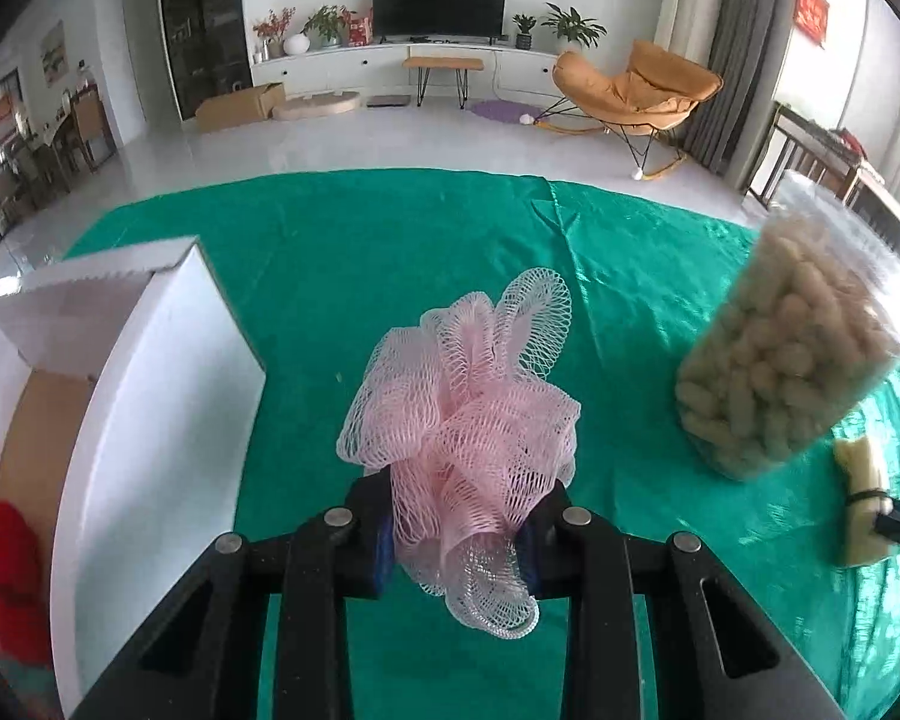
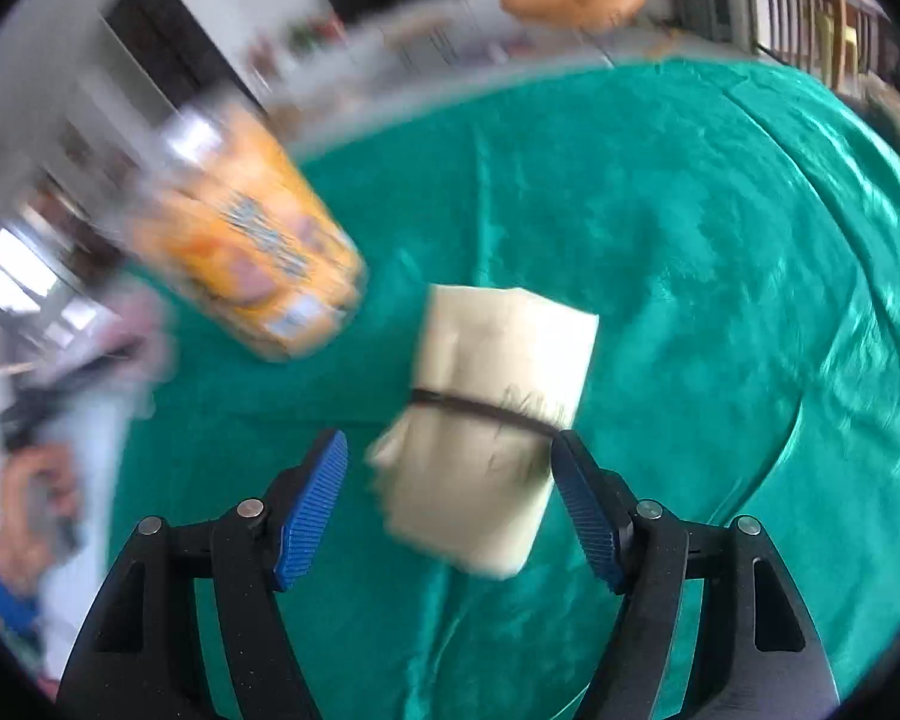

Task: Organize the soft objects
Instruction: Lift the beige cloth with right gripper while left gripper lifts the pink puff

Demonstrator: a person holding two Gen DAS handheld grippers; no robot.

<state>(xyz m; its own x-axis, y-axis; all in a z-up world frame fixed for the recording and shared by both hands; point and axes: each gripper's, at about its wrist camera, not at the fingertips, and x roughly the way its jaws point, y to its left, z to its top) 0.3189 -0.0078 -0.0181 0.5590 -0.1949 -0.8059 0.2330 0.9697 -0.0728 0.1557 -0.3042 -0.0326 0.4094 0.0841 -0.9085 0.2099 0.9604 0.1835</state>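
A pink mesh bath pouf (image 1: 468, 396) hangs above the green cloth (image 1: 342, 252), and my left gripper (image 1: 459, 510) is shut on its lower part. A white cardboard box (image 1: 150, 396) stands open at the left with something red (image 1: 9, 570) inside. In the right wrist view a cream rolled cloth (image 2: 498, 360), tied with a dark band, lies on the green cloth (image 2: 720, 300) between the fingers of my right gripper (image 2: 449, 441). That gripper is open: the right pad is at the roll's edge and the left pad stands clear of it.
A clear jar of pale puffed snacks (image 1: 780, 360) stands right of the pouf; its orange label side (image 2: 252, 246) shows blurred beyond the roll. The cream roll (image 1: 864, 498) lies at the far right edge. A person's hand (image 2: 36, 492) is at the left.
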